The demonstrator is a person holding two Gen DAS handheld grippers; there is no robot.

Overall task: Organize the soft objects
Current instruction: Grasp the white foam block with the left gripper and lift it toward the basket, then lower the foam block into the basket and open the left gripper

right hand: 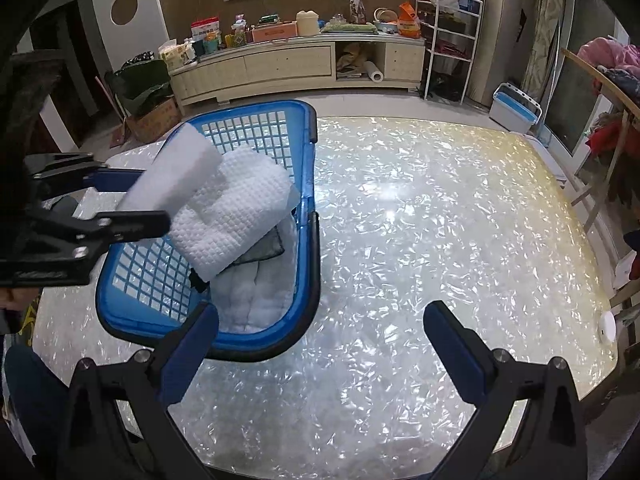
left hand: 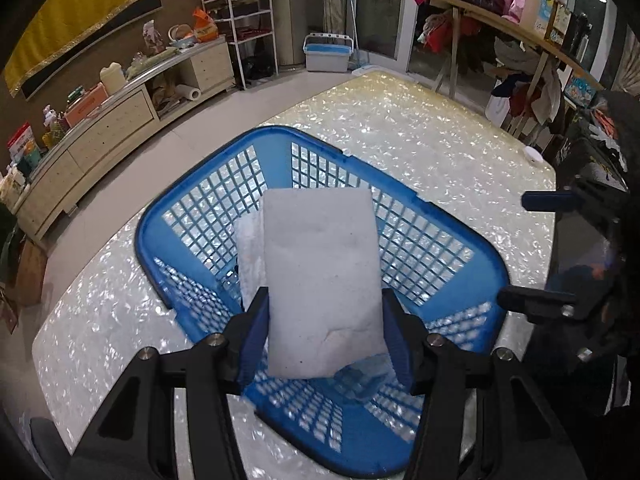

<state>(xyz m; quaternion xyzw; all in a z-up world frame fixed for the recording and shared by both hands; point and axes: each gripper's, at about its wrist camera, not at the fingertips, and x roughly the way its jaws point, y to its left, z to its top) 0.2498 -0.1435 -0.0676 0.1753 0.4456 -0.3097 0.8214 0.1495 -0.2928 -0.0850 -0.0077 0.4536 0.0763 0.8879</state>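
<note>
left gripper: jaws part closed, both blue pads pressed against the sides of a white sponge block, which hangs above the inside of the blue basket.
white sponge block: smooth, rectangular, clear of the basket floor; seen from the right wrist view it overlaps a white waffle-weave cloth lying over the basket's near wall (whether the two touch cannot be told).
blue basket: lattice sides, standing on the shimmering table; already holds a quilted white pad and a dark mesh piece.
right gripper: jaws spread wide, nothing between them, held over bare table beside the basket.
step in hand: judged to be placing, the sponge block carried over the basket and not yet let go.
next move calls for: lowering the block into the free blue-floored side, then easing the pads apart; soft foam may cling to one pad, so the release wants to be slow.
</note>
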